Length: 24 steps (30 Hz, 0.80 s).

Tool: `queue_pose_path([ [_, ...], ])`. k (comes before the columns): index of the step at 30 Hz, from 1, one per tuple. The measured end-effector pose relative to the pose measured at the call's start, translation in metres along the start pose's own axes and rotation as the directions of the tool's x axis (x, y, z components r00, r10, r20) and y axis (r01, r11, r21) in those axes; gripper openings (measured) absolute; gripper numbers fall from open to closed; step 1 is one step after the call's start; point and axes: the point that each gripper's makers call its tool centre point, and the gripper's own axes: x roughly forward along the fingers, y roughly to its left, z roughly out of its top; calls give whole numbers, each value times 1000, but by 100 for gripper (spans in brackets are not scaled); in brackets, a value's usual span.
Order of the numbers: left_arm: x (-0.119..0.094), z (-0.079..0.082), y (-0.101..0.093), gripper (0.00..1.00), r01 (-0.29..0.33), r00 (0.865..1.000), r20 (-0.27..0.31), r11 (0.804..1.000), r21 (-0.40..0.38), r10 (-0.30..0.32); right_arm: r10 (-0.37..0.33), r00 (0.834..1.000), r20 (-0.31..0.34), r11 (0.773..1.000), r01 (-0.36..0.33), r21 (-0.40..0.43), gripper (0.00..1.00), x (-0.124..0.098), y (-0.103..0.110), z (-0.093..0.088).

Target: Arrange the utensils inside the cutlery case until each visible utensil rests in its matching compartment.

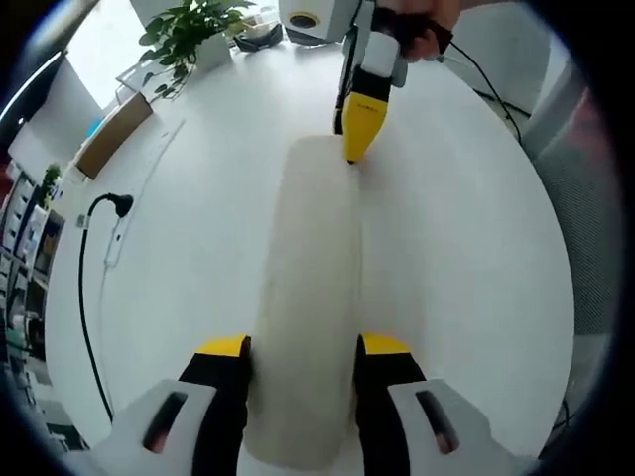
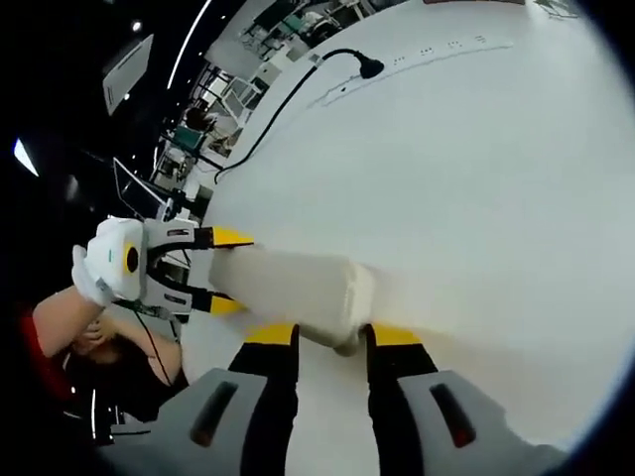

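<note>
A long white cutlery case [image 1: 308, 297] lies lengthwise on the round white table [image 1: 466, 248]; its top looks plain and I see no utensils. My left gripper [image 1: 303, 347] has its yellow-tipped jaws pressed against both long sides of the near end. The right gripper [image 1: 352, 149] comes in from the top and pinches the far right corner. In the right gripper view the case [image 2: 288, 283] runs leftwards, its end caught in my right gripper [image 2: 332, 337], with the left gripper [image 2: 223, 270] clamped across the other end.
A potted plant [image 1: 189, 35], a cardboard box [image 1: 114, 134] and a white device [image 1: 313, 20] stand at the far edge. A black cable with a plug [image 1: 119, 205] lies at the left. A person [image 2: 99, 337] is beyond the table edge.
</note>
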Motion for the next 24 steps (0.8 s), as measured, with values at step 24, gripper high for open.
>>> queue_pose_path([
  [24, 6, 0, 5, 42, -10, 1000, 18, 1000, -16, 10, 68, 989, 130, 966, -98, 241, 18, 3, -23, 24],
])
